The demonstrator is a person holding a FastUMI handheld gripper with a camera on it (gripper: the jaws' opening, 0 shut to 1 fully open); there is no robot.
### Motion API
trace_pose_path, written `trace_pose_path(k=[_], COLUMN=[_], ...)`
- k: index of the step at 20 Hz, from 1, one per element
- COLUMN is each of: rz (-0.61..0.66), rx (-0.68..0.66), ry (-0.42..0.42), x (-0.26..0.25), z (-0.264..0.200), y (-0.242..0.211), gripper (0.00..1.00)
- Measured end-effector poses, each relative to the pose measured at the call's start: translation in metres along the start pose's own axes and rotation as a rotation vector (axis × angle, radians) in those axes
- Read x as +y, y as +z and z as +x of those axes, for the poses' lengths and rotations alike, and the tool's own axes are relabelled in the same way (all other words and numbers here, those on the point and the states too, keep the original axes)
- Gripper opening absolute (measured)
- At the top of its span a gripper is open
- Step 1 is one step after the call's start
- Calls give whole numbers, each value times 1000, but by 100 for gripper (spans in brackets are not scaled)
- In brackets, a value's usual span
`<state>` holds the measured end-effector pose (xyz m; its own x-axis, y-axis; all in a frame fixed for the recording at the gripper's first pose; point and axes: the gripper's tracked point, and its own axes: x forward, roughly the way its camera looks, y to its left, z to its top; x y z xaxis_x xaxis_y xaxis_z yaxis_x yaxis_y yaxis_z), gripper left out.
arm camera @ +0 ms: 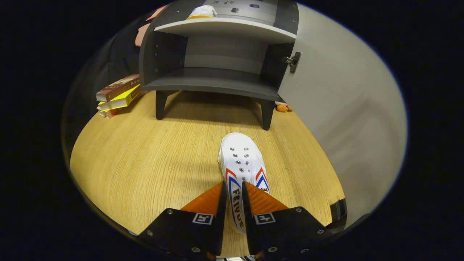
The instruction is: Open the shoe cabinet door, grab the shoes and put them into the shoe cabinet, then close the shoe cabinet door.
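Note:
A white sneaker (242, 161) with red and blue stripes hangs toe-forward over the wooden floor (145, 163), its heel part pinched between both fingers of my gripper (234, 188), which is shut on it. Beyond the shoe stands the dark grey shoe cabinet (217, 54) on short legs, its pale door (344, 108) swung wide open to the right. The lower shelf (214, 81) holds nothing. On the upper shelf (224, 27) rests another white shoe (201, 12), partly cut off from sight.
A stack of books (117, 95) lies on the floor left of the cabinet. A small orange toy (282, 107) sits behind the cabinet's right leg, near the door. The open door runs close along the right of my fingers.

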<state>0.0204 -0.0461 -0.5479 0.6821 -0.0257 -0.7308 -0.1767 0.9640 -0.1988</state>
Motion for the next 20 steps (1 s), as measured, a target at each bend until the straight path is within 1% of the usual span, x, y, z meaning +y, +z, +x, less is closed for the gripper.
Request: trace_pose_path(k=[2,7,8,9,10,11,12,14,17,20], rz=[8,11,25,38,53,64,72,83,93,65], rx=[16,69,66,65,65,61,58,37,19,-9], ry=[-8,7,9,18,22,23,27,21,37,42], x=[-1,3,3,4,6,5,7,7,8,9], z=[7,19,20,20,19,19,18,14,0,-14], y=[-4,-18,-17,-17,-18,-16,-14,-2,13,30], gripper=[26,27,23,15,11,1,0,0,0,0])
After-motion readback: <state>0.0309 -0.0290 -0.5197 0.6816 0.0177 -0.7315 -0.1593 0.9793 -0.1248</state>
